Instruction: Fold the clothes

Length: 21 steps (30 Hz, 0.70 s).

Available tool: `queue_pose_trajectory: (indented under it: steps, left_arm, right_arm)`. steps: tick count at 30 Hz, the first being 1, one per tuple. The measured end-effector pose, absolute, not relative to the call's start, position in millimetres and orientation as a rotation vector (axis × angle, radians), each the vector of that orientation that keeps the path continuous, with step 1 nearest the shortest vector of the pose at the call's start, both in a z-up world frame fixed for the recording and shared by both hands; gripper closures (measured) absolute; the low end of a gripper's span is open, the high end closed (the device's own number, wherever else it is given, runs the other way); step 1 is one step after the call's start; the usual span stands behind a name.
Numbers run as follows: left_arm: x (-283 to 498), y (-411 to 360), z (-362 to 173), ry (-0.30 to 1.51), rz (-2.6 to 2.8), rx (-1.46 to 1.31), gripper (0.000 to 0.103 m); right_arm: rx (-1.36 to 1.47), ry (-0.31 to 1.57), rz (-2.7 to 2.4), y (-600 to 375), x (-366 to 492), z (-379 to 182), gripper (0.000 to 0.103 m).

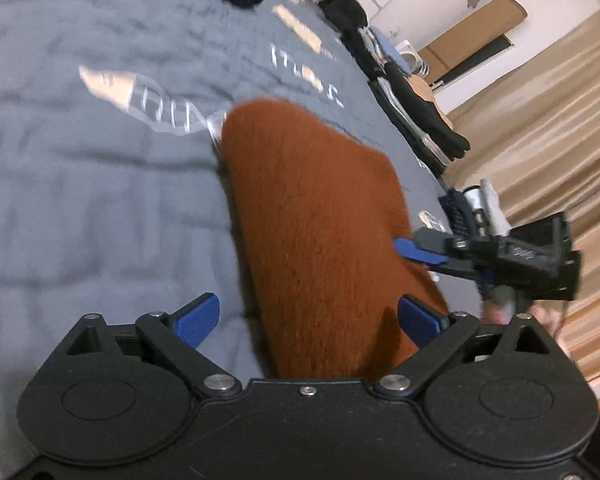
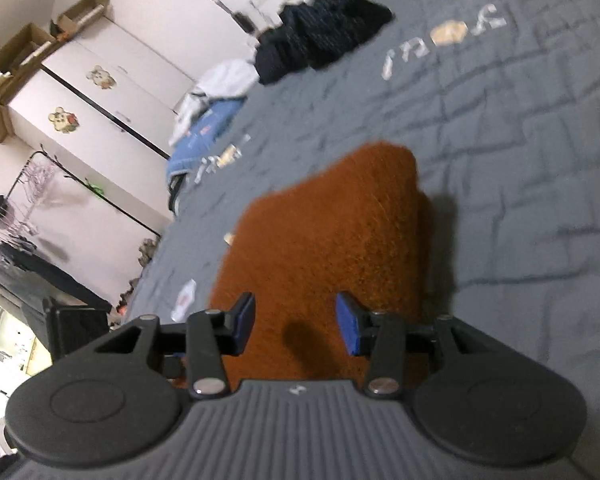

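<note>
A rust-brown fuzzy garment (image 1: 312, 208) lies folded in a long strip on the grey quilted bedspread (image 1: 80, 208). My left gripper (image 1: 308, 320) stands wide open at its near end. One blue pad is over the quilt and the other is at the garment's right edge, neither pressing. My right gripper (image 1: 414, 245) comes in from the right, its fingertips at the garment's side edge. In the right wrist view the same garment (image 2: 332, 232) lies under and ahead of my right gripper (image 2: 296, 320). Its pads stand partly apart over the fabric and grip nothing.
A row of dark folded clothes (image 1: 416, 108) lines the bed's far edge, with beige curtains (image 1: 540, 152) behind. A dark knit garment (image 2: 324, 36), a white one (image 2: 228, 78) and a blue one (image 2: 204, 140) lie along another edge. A white wardrobe (image 2: 100, 92) and a clothes rack (image 2: 28, 216) stand beyond.
</note>
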<state>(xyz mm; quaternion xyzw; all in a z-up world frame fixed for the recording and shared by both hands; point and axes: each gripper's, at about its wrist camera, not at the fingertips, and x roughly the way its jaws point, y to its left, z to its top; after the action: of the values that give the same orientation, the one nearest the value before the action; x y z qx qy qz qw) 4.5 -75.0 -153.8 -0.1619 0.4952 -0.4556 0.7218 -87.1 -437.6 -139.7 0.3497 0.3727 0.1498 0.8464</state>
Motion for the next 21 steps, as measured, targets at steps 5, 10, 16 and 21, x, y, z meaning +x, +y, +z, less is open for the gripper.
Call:
queue_pose_trajectory:
  steps: [5, 10, 16, 21]
  left_arm:
    - [4, -86, -170, 1.138, -1.027, -0.422, 0.0]
    - [6, -98, -170, 1.166, -1.067, -0.51, 0.016]
    - [-9, -104, -158, 1.118, -1.051, -0.388, 0.063]
    - [-1, -96, -145, 1.194, -1.064, -0.291, 0.049]
  right_arm:
    - [0.81, 0.792, 0.319, -444, -86, -147, 0.059]
    - [0.775, 0.783, 0.318, -439, -89, -145, 0.059]
    - [0.791, 0.781, 0.322, -442, -90, -144, 0.058]
    - [0.777, 0.794, 0.364, -436, -90, -139, 0.058]
